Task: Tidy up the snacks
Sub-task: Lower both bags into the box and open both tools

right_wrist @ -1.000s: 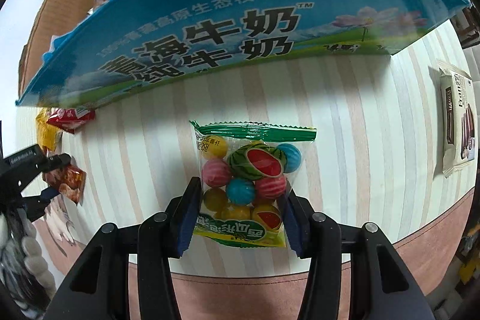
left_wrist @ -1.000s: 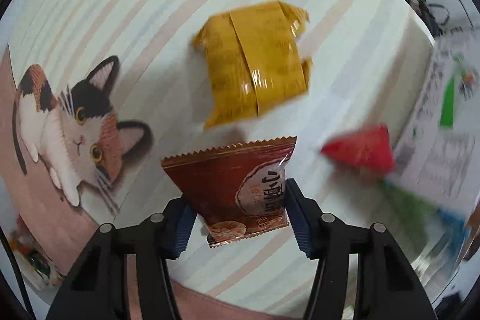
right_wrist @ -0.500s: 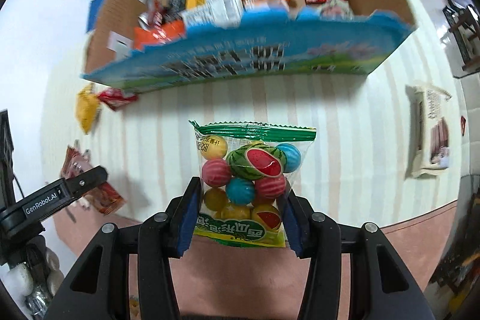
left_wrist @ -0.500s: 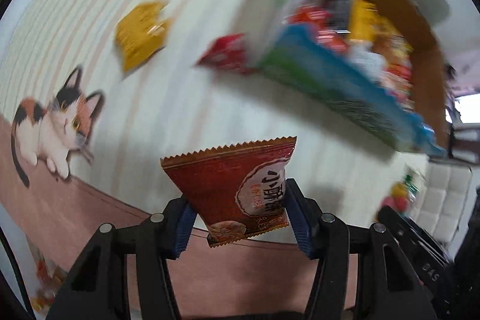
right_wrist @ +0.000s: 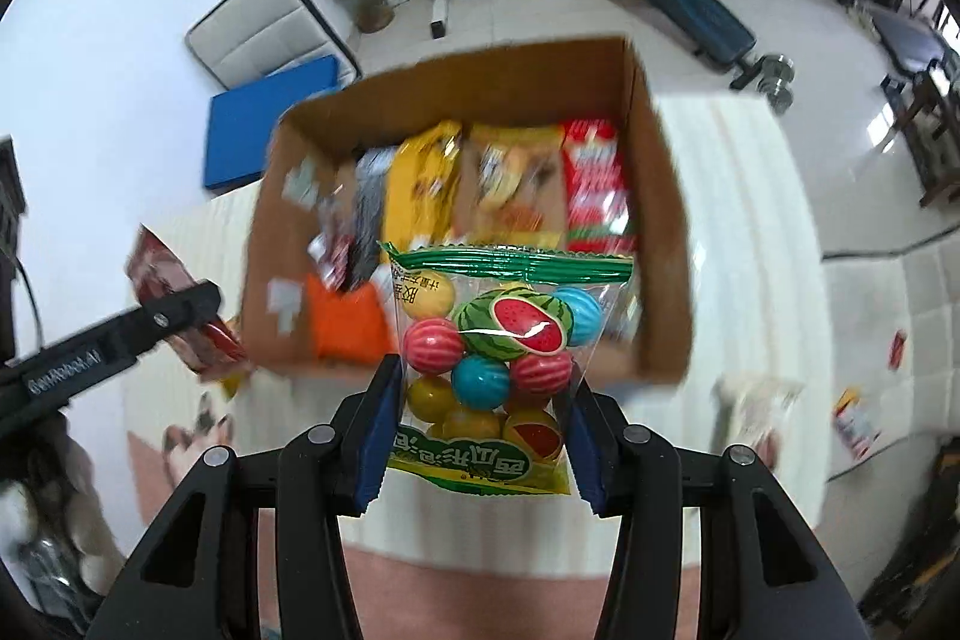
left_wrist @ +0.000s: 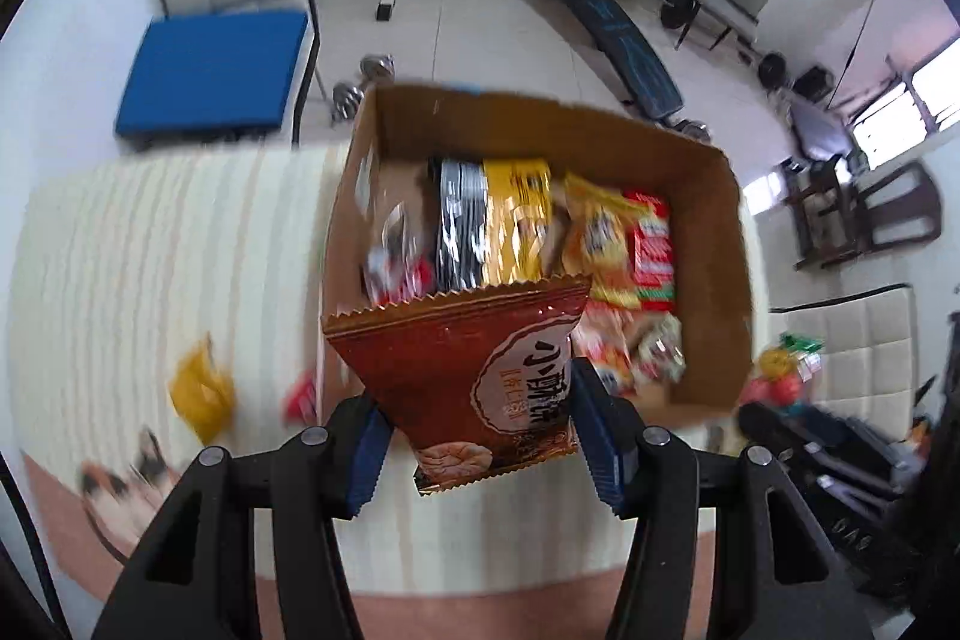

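Note:
My left gripper (left_wrist: 480, 436) is shut on a dark red snack packet (left_wrist: 474, 370) and holds it above the near edge of an open cardboard box (left_wrist: 738, 244) full of snack packs. My right gripper (right_wrist: 477, 421) is shut on a clear bag of watermelon gum balls (right_wrist: 498, 340), held above the near side of the same box (right_wrist: 660, 196). The left gripper (right_wrist: 114, 346) with its red packet shows at the left of the right wrist view. The gum bag (left_wrist: 780, 370) shows at the right of the left wrist view.
A yellow packet (left_wrist: 201, 394) and a small red packet (left_wrist: 300, 397) lie on the striped tablecloth (left_wrist: 150, 268) left of the box. A pale packet (right_wrist: 750, 406) lies right of it. Beyond the table are a chair with a blue cushion (left_wrist: 210, 64) and a weight bench (left_wrist: 606, 34).
Both grippers have risen and tilted up over the box with their packets still held. The view now looks down into the open box instead of at its blue side.

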Motion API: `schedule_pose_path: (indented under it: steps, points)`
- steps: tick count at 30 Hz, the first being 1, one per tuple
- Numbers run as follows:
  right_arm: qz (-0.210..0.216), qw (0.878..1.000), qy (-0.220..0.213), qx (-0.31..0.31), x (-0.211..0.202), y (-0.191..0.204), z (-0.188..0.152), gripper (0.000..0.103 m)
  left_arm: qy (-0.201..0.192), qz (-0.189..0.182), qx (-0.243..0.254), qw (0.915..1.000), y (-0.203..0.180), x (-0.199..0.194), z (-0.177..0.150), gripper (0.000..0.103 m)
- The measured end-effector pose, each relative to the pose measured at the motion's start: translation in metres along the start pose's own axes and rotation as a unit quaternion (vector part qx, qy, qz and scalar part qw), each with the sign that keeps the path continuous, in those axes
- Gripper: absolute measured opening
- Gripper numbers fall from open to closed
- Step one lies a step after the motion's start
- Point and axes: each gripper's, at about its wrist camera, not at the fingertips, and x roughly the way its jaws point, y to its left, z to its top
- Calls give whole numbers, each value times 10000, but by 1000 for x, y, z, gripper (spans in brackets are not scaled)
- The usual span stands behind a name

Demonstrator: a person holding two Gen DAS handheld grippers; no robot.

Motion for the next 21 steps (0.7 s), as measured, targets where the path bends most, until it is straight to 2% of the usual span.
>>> schedule_pose_path:
  steps: [5,10,17,20,21]
  points:
    - [-502,9985,178,-140,34,-9,64,53,205,535,259,9980,-4,41,55,53]
    - [-1033,9932,432,-315,72,-13,102,53,571,1018,419,9923,2,86,86,54]
    - [-1395,9857,832,-453,120,-15,116,53,990,1240,346,9867,16,128,102,54]
    - [-1323,9844,1056,-488,135,-12,117,53,1106,1191,251,9864,21,138,104,54]
    - [-1295,9844,1089,-484,139,-11,118,57,1166,1137,228,9864,22,140,104,55]
